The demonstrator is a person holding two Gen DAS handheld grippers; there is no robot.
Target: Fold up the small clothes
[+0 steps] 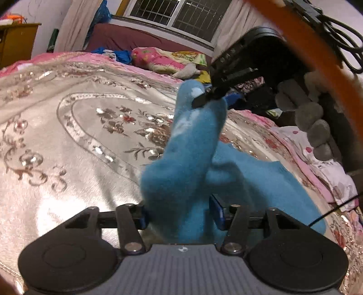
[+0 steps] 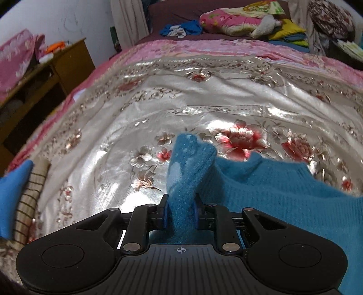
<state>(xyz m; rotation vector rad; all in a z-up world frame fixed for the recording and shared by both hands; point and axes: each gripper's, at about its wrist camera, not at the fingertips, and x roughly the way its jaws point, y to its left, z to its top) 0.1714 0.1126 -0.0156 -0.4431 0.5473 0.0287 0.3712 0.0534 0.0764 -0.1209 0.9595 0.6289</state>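
Note:
A fuzzy blue sweater [image 1: 261, 181] [image 2: 283, 199] lies on the bed, with one sleeve [image 1: 192, 140] [image 2: 188, 163] pulled up off it. In the left wrist view my left gripper [image 1: 180, 215] is shut on the bunched sleeve near the sweater's body, its blue pads [image 1: 216, 213] pressing into the cloth. Higher up, my right gripper [image 1: 208, 96] pinches the sleeve close to its cuff. The right wrist view shows that right gripper [image 2: 181, 213] shut on the sleeve, whose pale-flecked end sticks out past the fingers.
A shiny floral bedspread [image 1: 68, 136] [image 2: 204, 95] covers the bed. Loose clothes and a pink quilt [image 2: 231, 20] are heaped at the far end. A wooden cabinet [image 2: 56, 72] stands on the left. Striped cloth [image 2: 29, 204] and blue cloth [image 2: 11, 192] lie at the left edge. A grey-gloved hand [image 1: 313, 122] holds the right tool.

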